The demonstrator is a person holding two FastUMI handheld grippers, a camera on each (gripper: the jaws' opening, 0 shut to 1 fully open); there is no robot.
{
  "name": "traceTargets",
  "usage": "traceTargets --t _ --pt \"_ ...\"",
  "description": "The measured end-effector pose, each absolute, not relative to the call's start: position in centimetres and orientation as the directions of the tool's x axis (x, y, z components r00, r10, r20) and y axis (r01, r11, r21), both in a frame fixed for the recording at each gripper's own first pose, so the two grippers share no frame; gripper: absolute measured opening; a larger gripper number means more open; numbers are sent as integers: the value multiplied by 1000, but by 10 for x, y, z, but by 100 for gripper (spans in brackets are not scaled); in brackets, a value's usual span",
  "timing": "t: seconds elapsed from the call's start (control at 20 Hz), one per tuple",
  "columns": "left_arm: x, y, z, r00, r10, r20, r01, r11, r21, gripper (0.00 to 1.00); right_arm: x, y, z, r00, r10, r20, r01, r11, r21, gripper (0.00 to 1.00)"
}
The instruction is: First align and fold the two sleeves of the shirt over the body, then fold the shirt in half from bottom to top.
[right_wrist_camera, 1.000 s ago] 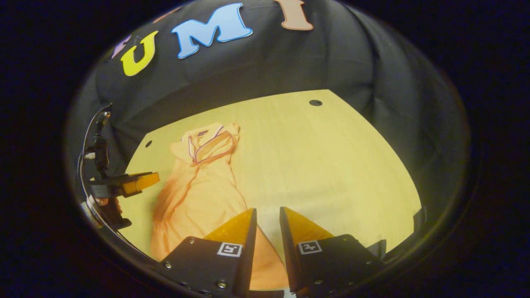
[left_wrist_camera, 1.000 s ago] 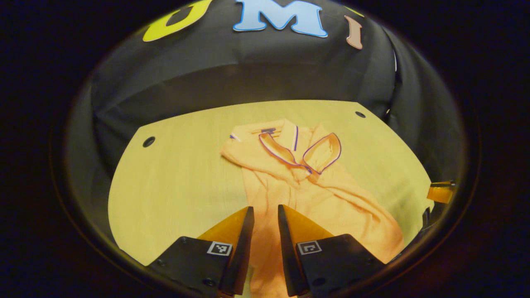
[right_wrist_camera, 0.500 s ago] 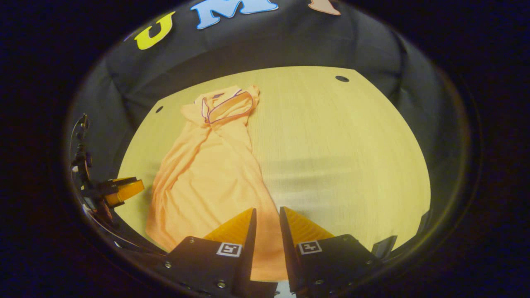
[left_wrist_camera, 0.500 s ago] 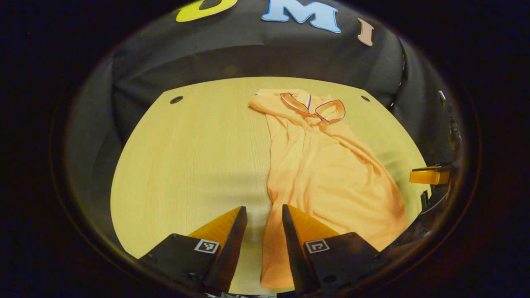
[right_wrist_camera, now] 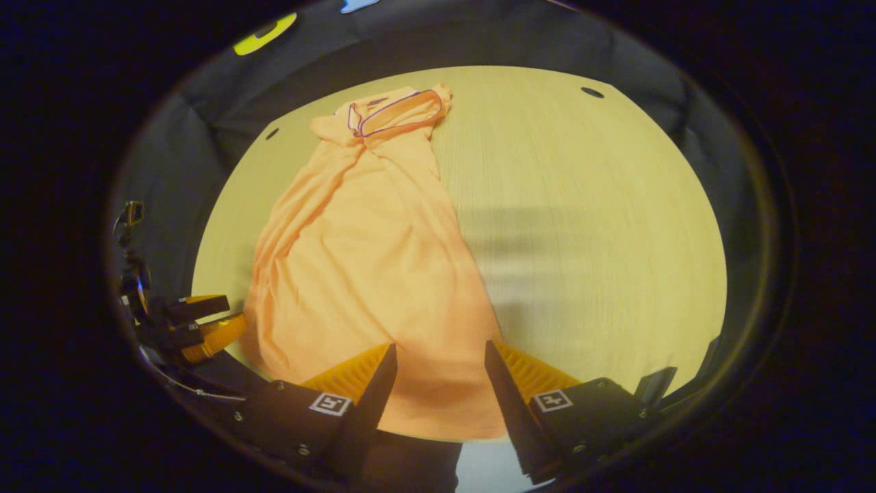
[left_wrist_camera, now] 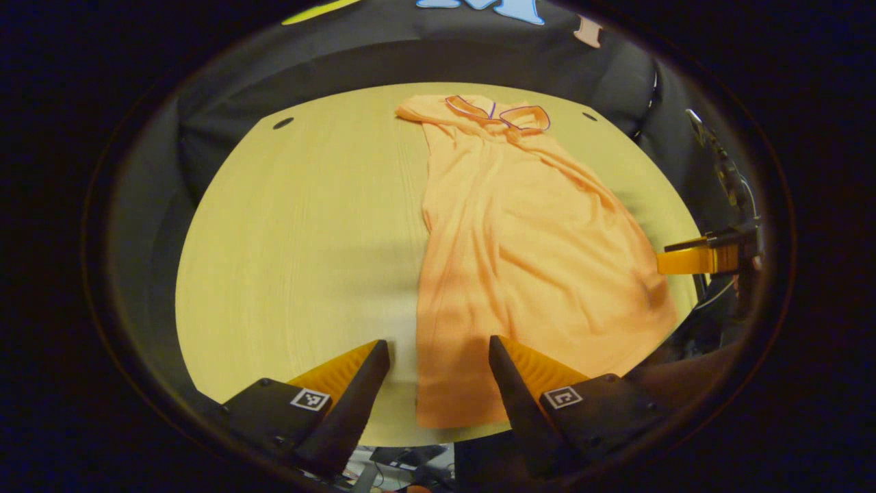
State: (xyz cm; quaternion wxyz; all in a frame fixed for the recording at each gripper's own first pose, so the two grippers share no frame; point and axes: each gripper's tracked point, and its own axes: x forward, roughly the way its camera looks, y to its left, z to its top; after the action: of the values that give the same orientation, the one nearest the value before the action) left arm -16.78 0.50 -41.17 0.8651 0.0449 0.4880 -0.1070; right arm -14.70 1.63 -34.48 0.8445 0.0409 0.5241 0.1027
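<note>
Orange shirt spread long on wooden bench, collar at far end, hem at near edge. Sleeves seemingly folded in already, body narrow and a little wrinkled. Left claw released, fingers wide apart over left corner of hem, holding nothing. Right claw also released, fingers apart above right part of hem, shirt stretching away in front. Both placed at bottom edge probably to pinch hem corners for bottom-to-top fold. Contact with cloth not clear.
</note>
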Motion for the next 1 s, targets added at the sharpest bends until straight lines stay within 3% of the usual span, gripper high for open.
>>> traceTargets --t 0.1,0.45,1.0 --pt "-183 3 -418 464 -146 -874 235 971 -37 98 -158 12 -351 393 191 -899 -135 980 149 90" --pt "-207 -5 -443 323 -135 -937 314 949 -29 97 -194 11 -382 248 114 -962 -174 982 71 90" --pt "-201 -4 -453 197 -52 -979 318 948 14 98 -195 10 -392 191 17 -981 -195 981 -21 95"
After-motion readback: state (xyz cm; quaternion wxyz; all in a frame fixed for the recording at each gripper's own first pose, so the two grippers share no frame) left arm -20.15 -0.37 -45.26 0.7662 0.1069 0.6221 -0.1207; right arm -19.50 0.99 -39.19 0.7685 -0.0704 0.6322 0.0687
